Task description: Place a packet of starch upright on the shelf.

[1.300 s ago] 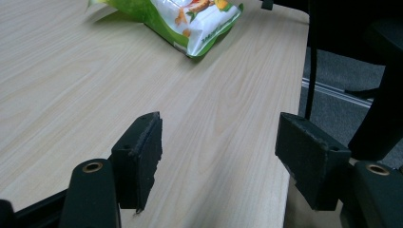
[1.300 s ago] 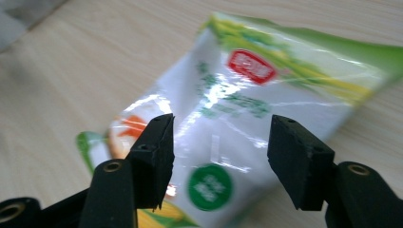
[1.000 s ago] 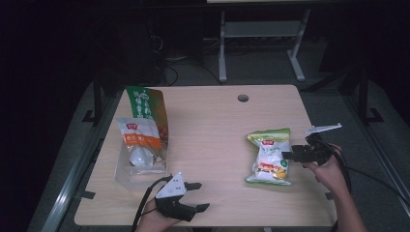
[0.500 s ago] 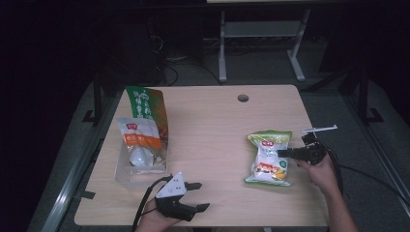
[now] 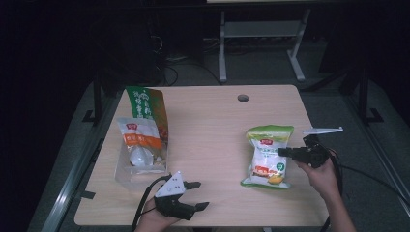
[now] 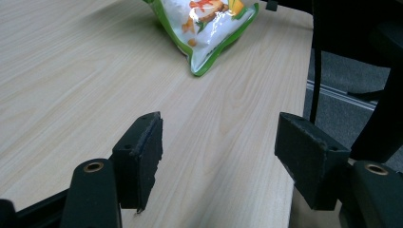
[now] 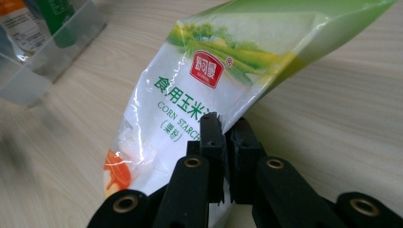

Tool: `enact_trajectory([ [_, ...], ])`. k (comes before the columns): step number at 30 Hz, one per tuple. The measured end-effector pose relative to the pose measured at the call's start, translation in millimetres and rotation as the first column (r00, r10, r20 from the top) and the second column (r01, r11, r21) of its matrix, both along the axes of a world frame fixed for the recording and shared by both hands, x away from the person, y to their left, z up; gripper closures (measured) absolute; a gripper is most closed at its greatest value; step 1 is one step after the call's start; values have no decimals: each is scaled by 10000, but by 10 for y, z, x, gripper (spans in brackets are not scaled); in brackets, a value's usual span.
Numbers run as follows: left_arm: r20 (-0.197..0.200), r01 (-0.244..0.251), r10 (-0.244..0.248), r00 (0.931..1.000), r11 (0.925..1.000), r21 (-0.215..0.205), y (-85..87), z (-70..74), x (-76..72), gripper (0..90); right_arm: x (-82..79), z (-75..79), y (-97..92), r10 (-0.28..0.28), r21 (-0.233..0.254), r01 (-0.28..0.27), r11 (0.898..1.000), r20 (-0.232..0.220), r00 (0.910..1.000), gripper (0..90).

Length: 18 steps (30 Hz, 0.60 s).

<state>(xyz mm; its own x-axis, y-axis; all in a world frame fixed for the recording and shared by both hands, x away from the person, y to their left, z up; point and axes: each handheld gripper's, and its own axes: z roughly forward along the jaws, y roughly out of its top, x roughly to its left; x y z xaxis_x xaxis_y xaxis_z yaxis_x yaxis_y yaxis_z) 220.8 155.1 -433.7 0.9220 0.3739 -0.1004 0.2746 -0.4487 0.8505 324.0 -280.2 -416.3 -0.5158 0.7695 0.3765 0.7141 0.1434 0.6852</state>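
A white and green corn starch bag (image 5: 266, 154) lies on the right half of the wooden table (image 5: 208, 125). My right gripper (image 5: 281, 152) reaches in from the right. Its jaws have just been closing and now pinch the bag's right edge. In the right gripper view the corn starch bag (image 7: 190, 95) is tilted up, its edge clamped in the right gripper (image 7: 227, 128). My left gripper (image 5: 203, 194) rests near the table's front edge, open, holding nothing. In the left gripper view the left gripper (image 6: 221, 142) stands wide over bare wood, the corn starch bag (image 6: 209, 23) farther off.
A clear plastic container (image 5: 121, 171) stands at the left and holds an orange and white bag (image 5: 138, 140) and a green bag (image 5: 147, 106). A cable hole (image 5: 243, 98) sits near the table's far edge. Dark floor and a metal frame (image 5: 261, 34) lie beyond.
The right gripper's jaws went from wide apart to shut on the bag's right edge, and the hand shifted a little and rose. The left gripper has stayed put.
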Motion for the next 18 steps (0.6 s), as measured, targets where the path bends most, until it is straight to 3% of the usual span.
enact_trajectory([
  [18, 36, -49, 50, 10000, 10000, -63, 25, 14, 9, 331, -74, 350, 270, 834, 190, -851, 9962, 802, 9933, 873],
])
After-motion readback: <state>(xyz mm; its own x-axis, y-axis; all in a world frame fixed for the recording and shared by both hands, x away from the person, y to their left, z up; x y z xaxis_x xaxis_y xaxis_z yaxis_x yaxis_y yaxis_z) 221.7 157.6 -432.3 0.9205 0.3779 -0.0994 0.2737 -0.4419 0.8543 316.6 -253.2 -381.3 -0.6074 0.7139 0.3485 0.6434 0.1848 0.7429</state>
